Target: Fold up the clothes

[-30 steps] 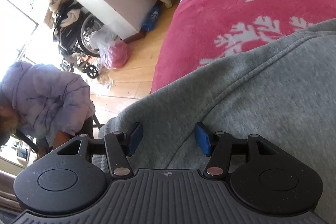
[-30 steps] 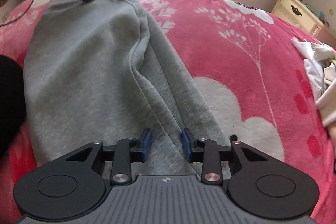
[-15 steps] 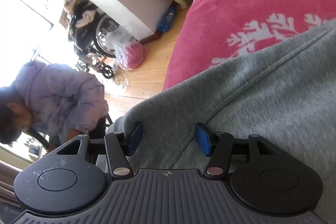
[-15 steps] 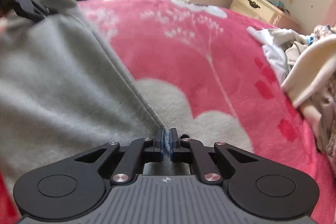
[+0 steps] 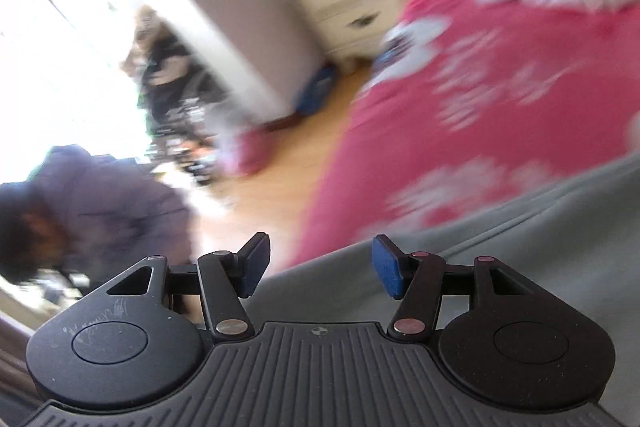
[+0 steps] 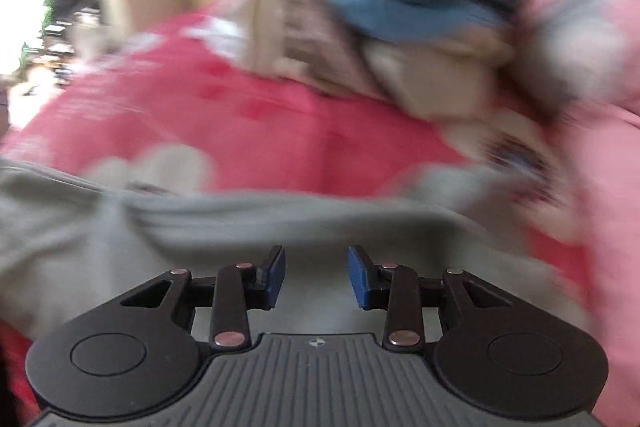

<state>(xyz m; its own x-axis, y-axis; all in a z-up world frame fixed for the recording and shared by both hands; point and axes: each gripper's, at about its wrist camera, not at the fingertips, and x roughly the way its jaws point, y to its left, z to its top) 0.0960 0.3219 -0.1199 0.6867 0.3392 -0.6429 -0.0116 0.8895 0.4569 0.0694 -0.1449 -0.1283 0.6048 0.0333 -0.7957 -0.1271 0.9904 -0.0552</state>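
The grey sweatshirt (image 6: 168,239) lies spread on the red flowered bedspread (image 6: 256,131), and everything else here can be placed from that bedspread. Both views are smeared with blur, so fine detail is lost.

The right gripper (image 6: 316,277) hangs over the grey cloth near the bedspread's near edge. Its jaws have just been opening; they now stand apart with a clear gap, the blue pads (image 6: 276,277) pressing on nothing, and the grey fabric lies below and beyond them rather than pinched between. Farther across the bedspread from it sits a heap of mixed laundry (image 6: 384,11), blue, beige and pale pieces piled together, with something pink (image 6: 600,131) beside the heap on its right.

The left gripper (image 5: 320,267) is at the side edge of the bedspread, where the sweatshirt (image 5: 500,251) drapes toward the wooden floor (image 5: 280,179). Its jaws are spread wide; cloth shows behind and under them, but the pads grip none of it. Past the bedspread's far corner stands a cream nightstand (image 5: 348,11) against the wall. On the floor side, well apart from the bedspread, a person in a lilac jacket (image 5: 108,203) bends forward, with a wheelchair (image 5: 180,107) beyond in bright light.
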